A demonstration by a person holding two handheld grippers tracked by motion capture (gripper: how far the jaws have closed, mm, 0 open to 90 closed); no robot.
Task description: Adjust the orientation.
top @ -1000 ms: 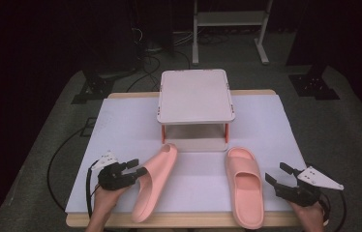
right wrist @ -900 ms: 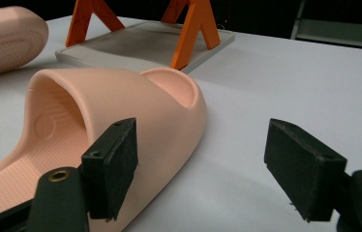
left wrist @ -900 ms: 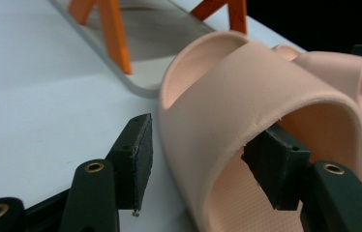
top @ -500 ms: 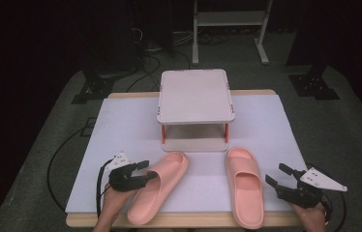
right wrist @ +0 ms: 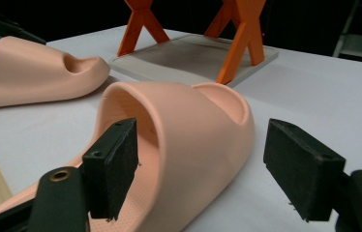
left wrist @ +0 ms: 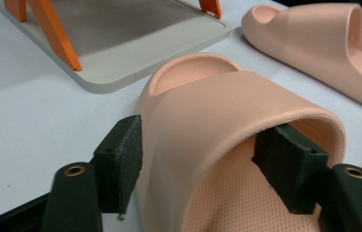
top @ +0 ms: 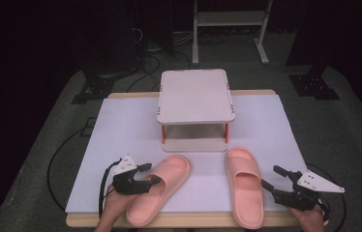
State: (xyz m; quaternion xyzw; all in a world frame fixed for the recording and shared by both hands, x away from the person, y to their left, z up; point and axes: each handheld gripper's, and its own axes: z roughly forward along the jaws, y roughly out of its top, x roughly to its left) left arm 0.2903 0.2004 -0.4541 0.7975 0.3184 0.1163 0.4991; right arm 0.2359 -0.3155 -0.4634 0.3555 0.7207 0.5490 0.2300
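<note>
we hold the left gripper (top: pixel 143 180) at the near left of the white table cover (top: pixel 121 125), its jaws astride the side wall of the left slipper (top: pixel 159 188): one pad outside the strap, one inside under it. the jaws have just been opening, and in the left gripper view a thin gap shows at both pads, so they stand apart and loose around the strap. this slipper lies flat, toe angled toward the small two-tier rack (top: pixel 196 94). the right slipper (top: pixel 243 183) lies flat just beside it, toe toward the rack's lower shelf. our right gripper (top: pixel 279 181) sits at its outer edge, jaws wide apart, one pad inside the strap opening, the other well clear outside, pressing nothing.
</note>
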